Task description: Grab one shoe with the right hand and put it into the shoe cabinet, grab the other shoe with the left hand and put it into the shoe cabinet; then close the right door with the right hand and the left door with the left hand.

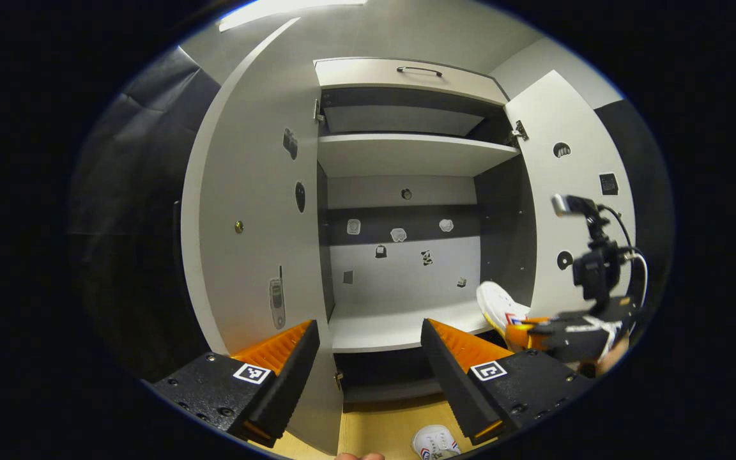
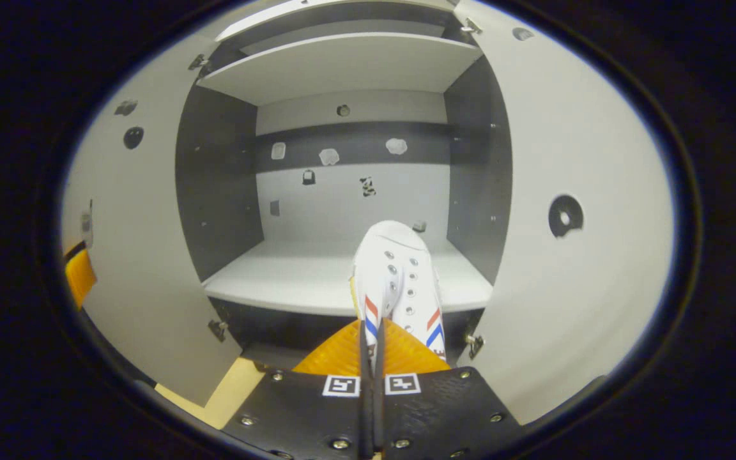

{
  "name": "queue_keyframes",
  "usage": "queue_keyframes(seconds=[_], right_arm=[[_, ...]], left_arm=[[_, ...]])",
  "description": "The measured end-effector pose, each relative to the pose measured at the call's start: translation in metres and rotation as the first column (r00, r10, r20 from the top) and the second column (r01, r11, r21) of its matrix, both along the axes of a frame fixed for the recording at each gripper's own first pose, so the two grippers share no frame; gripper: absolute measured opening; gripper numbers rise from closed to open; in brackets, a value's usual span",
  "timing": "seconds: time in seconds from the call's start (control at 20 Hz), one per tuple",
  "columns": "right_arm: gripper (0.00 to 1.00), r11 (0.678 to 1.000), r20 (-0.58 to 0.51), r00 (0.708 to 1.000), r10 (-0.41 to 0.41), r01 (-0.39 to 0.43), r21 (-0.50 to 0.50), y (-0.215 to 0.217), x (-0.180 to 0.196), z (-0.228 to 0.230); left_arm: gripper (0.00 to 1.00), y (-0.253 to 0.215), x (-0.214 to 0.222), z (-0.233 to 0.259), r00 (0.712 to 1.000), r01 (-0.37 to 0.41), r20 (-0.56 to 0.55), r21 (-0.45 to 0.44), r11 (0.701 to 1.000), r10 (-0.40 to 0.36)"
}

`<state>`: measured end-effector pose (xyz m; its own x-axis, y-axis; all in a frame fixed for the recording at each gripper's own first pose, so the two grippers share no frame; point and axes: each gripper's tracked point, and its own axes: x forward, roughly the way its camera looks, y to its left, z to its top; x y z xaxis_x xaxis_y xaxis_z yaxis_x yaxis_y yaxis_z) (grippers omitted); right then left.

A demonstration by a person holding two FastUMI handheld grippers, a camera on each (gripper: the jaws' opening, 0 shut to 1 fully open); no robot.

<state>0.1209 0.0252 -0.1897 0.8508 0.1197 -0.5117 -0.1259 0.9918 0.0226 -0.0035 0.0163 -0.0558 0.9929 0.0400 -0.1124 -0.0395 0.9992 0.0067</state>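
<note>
In the left gripper view, the shoe cabinet's left door [image 1: 246, 211] stands swung wide, which leaves the shelves free to reach. The left gripper [image 1: 368, 358] hangs in front of the opening with its jaws spread wide and nothing between them, seemingly kept idle until its own turn. Low between its fingers, the second white sneaker [image 1: 435, 442] lies on the floor [image 1: 374, 428], below the cabinet front, waiting to be picked up. Farther right, the right gripper [image 1: 534, 332] carries the first white sneaker [image 1: 499, 303] toe-first toward the lower shelf [image 1: 393, 326], beside the open right door [image 1: 566, 191].

In the right gripper view, the right gripper's jaws are nearly together, pinching that sneaker [image 2: 397, 275] by its heel end so the toe leads over the shelf edge [image 2: 291, 281]. I judge it is not yet set down.
</note>
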Motion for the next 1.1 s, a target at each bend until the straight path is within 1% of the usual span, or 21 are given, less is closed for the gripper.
queue_keyframes(seconds=[0.15,0.25,0.35,0.5,0.6,0.7,0.85,0.95,1.1], right_arm=[[0.0,0.999,-0.003,1.0,0.002,-0.002,-0.037,0.005,0.059,0.004],[0.0,0.998,-0.023,1.0,0.02,-0.021,-0.064,0.013,0.087,-0.004],[0.0,0.996,-0.055,0.998,0.025,-0.029,-0.081,0.018,0.11,-0.019],[0.0,0.993,-0.086,0.996,0.02,-0.03,-0.117,0.019,0.134,-0.043],[0.0,0.99,-0.109,0.994,0.01,-0.025,-0.135,0.022,0.144,-0.056],[0.0,0.991,-0.135,0.991,0.006,-0.024,-0.133,0.023,0.149,-0.066],[0.01,0.991,-0.161,0.987,0.016,-0.037,-0.131,0.025,0.15,-0.077],[0.01,0.989,-0.158,0.987,0.015,-0.038,-0.145,0.027,0.15,-0.079],[0.12,0.985,-0.12,0.993,0.025,-0.045,-0.164,0.024,0.149,-0.071]], left_arm=[[0.98,0.0,0.0,0.0,1.0,-0.003,-0.004,-0.003,1.0,0.003],[0.98,-0.003,-0.001,-0.001,1.0,0.0,-0.006,-0.005,1.0,0.0],[0.98,-0.005,-0.002,-0.002,1.0,0.003,-0.009,-0.004,1.0,-0.003],[0.98,-0.013,-0.004,-0.004,1.0,0.022,-0.01,0.004,1.0,-0.022],[0.98,-0.018,-0.004,-0.01,0.999,0.034,-0.019,0.005,0.999,-0.034],[0.98,-0.024,-0.004,-0.018,0.998,0.048,-0.039,-0.002,0.999,-0.048],[0.98,-0.03,-0.003,-0.03,0.996,0.063,-0.07,-0.008,0.998,-0.064],[0.98,-0.033,-0.003,-0.037,0.994,0.069,-0.086,-0.013,0.997,-0.07],[0.98,-0.036,-0.001,-0.05,0.991,0.077,-0.109,-0.01,0.997,-0.077]])
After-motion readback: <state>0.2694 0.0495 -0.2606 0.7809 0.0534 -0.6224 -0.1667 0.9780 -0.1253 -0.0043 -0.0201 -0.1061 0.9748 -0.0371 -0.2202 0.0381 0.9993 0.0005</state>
